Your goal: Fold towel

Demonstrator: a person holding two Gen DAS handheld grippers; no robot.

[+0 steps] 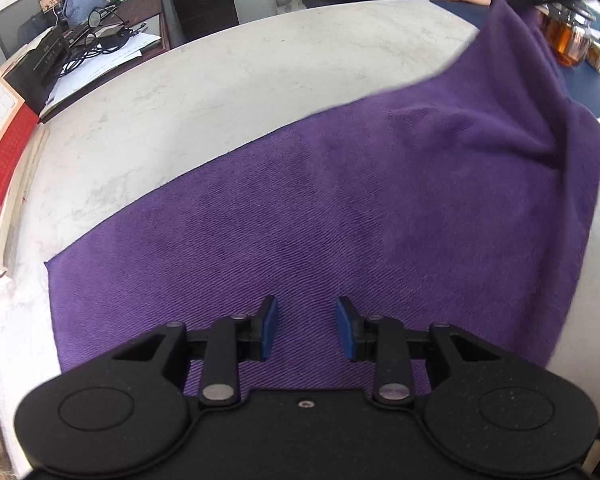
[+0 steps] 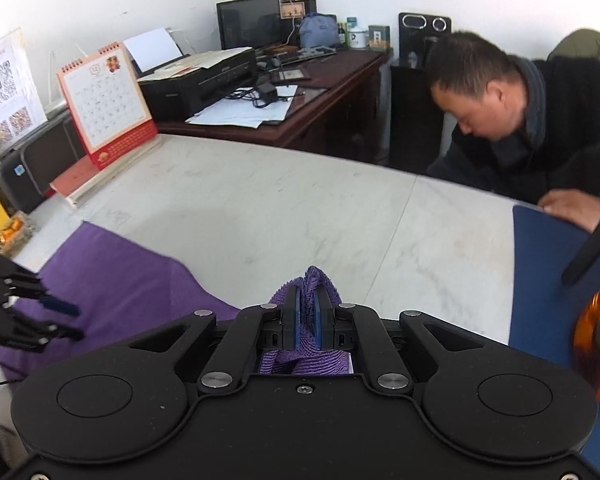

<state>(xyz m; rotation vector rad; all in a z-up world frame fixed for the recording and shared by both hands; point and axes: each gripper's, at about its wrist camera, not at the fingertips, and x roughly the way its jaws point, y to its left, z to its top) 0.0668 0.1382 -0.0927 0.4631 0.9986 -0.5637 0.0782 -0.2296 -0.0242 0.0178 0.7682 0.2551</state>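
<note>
A bunched corner of the purple towel [image 2: 306, 280] is pinched and lifted between the right gripper's [image 2: 307, 316] fingers, the rest spread on the tabletop [image 1: 228, 92] beneath the left gripper's [image 1: 307, 326] parted, empty fingers, so unpinned cloth could be dragged askew.

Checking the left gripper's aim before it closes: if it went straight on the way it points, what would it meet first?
Most likely the purple towel lying flat on the table: the left gripper has its jaws apart just over the cloth, nothing between them.
</note>
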